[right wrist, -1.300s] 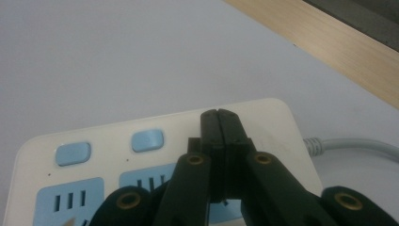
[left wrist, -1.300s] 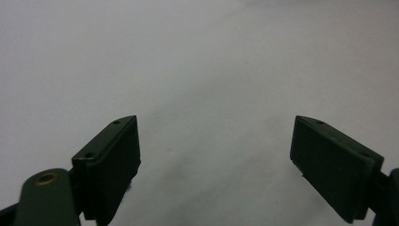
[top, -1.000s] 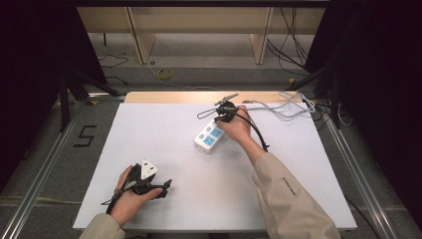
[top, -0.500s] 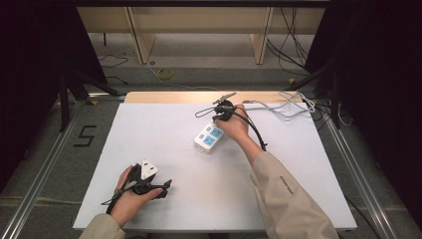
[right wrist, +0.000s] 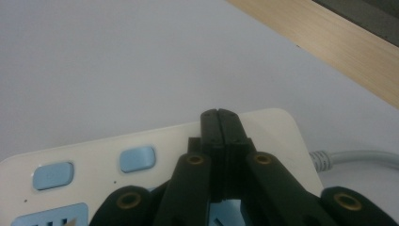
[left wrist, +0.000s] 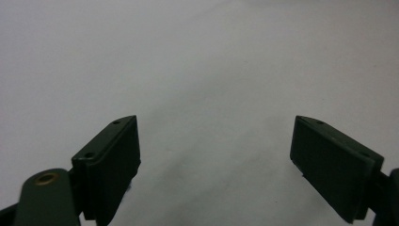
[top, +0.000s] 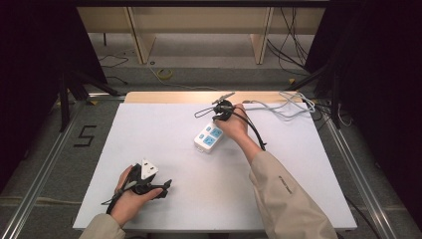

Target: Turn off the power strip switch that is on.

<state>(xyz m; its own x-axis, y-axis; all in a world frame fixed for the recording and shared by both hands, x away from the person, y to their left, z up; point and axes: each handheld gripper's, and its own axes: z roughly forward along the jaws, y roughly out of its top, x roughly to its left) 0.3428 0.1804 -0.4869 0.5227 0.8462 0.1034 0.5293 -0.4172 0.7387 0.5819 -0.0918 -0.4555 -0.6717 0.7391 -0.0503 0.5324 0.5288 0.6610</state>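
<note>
Nearest me, the left tool (top: 161,186) lies low over the white surface (top: 179,144) by its front edge, gripped in the left hand (top: 130,195), jaws spread wide with only bare surface between them; farther in, the right tool (right wrist: 219,117) has its jaws pressed together, grasping nothing, tips over the cable end of the white power strip (top: 209,138), which lies past the surface's middle; its grey cable (top: 278,105) loops off toward the far right corner.
</note>
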